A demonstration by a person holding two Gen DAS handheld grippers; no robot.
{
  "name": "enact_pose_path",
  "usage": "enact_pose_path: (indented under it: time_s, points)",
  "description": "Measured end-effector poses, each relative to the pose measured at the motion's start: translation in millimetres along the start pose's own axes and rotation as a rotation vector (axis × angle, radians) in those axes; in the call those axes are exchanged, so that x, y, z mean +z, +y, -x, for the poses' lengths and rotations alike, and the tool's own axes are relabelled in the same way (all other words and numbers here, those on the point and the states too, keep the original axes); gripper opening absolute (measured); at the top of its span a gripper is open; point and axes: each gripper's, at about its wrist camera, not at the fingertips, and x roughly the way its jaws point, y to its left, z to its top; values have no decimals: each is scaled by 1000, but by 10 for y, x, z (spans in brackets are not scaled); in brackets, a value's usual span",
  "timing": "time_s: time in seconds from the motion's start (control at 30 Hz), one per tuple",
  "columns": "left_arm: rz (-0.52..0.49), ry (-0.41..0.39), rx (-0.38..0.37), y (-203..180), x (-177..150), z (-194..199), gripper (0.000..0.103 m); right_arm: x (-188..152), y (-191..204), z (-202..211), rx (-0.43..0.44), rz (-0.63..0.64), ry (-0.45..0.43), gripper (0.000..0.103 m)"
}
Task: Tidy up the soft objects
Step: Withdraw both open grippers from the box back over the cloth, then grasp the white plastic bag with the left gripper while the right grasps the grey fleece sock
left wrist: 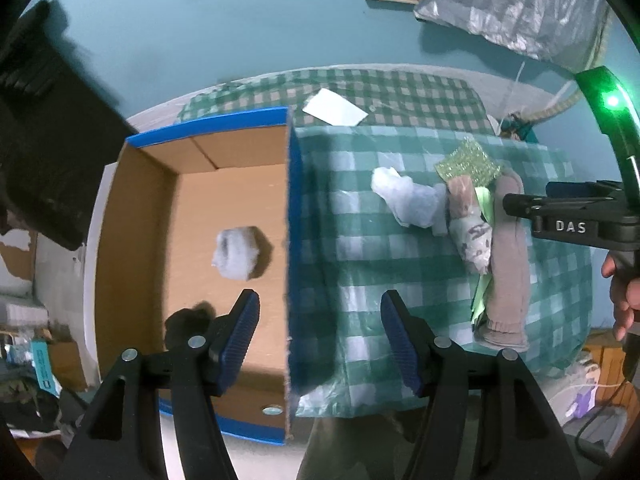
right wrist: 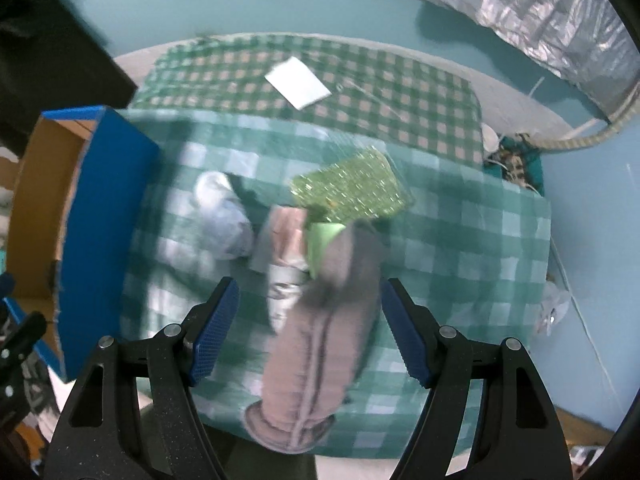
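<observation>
A cardboard box point(left wrist: 132, 240) with blue outer walls stands at the left of a green checked cloth point(left wrist: 360, 264). A white cotton wad point(left wrist: 236, 254) lies on its floor. My left gripper point(left wrist: 320, 334) is open and empty above the box's right wall. On the cloth lie a crumpled white plastic bag point(left wrist: 404, 196), a patterned rolled cloth point(left wrist: 472, 232), a grey sock point(left wrist: 508, 264), a light green piece point(right wrist: 324, 240) and a glittery green sponge point(left wrist: 468, 162). My right gripper point(right wrist: 308, 330) is open just above the grey sock point(right wrist: 320, 340), one finger on each side.
A white card point(left wrist: 334, 108) lies on a darker checked cloth point(left wrist: 420, 96) at the back. A silver bag point(left wrist: 520, 4) lies on the teal floor beyond. A dark object point(left wrist: 44, 128) stands left of the box. The table's front edge is near.
</observation>
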Motion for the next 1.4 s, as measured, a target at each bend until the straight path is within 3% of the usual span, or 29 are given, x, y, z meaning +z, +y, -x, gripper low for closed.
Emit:
enact_pose_path:
  time_s: [0.47,0.6,0.63,1.07,1.4]
  points:
    - [-65,84,15,-409,7,-413,64,-167,-59,-472,-87,49,67,74]
    - [-77,98,11,-468,-19,-457,64,-218,-181,-457,-50,27,63,53]
    - [-83,100,13,-482,-24,-461,65,-223,-214,-447,-47,22,67,52]
    - [-136,122,-2,-759,-27,-544,66,-420,-836,-413,-112,-36,92,52]
    - [-169,150,-12,-1037,-27,-662,69,-634,-1317,-441,-78,-157,108,53]
